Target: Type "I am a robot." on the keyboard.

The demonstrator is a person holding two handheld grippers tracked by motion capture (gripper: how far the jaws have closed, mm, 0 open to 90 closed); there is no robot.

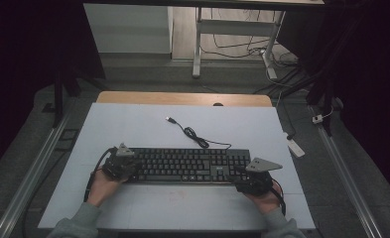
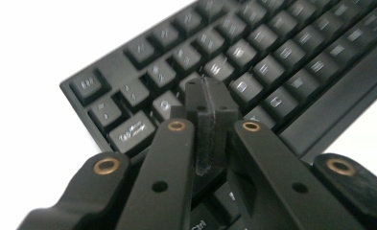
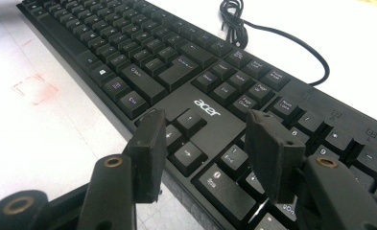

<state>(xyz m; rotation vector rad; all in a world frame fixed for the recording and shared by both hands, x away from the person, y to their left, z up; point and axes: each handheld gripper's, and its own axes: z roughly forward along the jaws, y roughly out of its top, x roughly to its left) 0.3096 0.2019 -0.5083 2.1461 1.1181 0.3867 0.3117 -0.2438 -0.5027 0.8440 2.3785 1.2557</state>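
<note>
A long black plastic computer keyboard (image 1: 185, 165) lies on the pale white tabletop (image 1: 133, 124), near its front edge, with its long axis running straight across from left to right and its space-bar edge facing the person. Over its left end, the left gripper (image 2: 207, 98) has its jaws pressed fully together with nothing between them; the tips sit over the keys near the left corner, seemingly touching them. Legends there are too blurred to read. From the keyboard's rear edge a thin black cable (image 1: 195, 135) winds in a loose bundle toward the far side, ending in a USB plug (image 1: 170, 120). Toward the right end, white "acer" lettering (image 3: 206, 106) is printed above the arrow keys. The right gripper (image 3: 203, 143) hovers over the arrow keys and number pad, its jaws standing apart and empty.
</note>
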